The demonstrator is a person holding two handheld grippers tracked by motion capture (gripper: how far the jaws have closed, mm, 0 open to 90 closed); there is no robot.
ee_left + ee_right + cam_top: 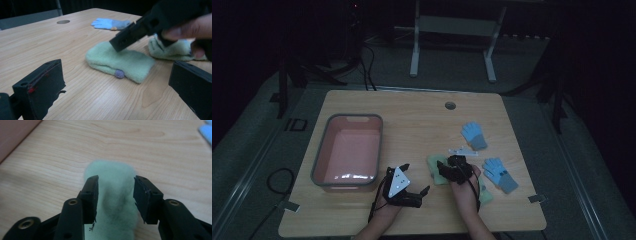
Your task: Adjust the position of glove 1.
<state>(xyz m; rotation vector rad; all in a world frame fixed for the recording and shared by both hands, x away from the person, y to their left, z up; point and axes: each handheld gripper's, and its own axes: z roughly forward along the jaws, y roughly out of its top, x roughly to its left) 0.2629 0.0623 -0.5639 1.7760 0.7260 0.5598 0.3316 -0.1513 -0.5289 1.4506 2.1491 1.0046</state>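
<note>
A fuzzy pale-green mitten [113, 168] lies flat on the wooden table [412, 115]. My right gripper [115, 186] hovers over its near end, jaws apart on either side, pads not pressing on it. In the high view the right gripper [444, 168] sits on that green mitten [433, 165], and a second green mitten [485, 194] lies beside the right hand. My left gripper [117, 77] stands open near the front edge, nothing between its jaws, facing the green mitten [120, 61]. The left gripper [417, 180] is just left of the right hand.
A pink bin with a grey rim [318, 160] stands at the left of the table. Two blue gloves [474, 134] [500, 174] lie to the right, with a small white object [462, 150] between them. A round hole [450, 105] is at the far edge.
</note>
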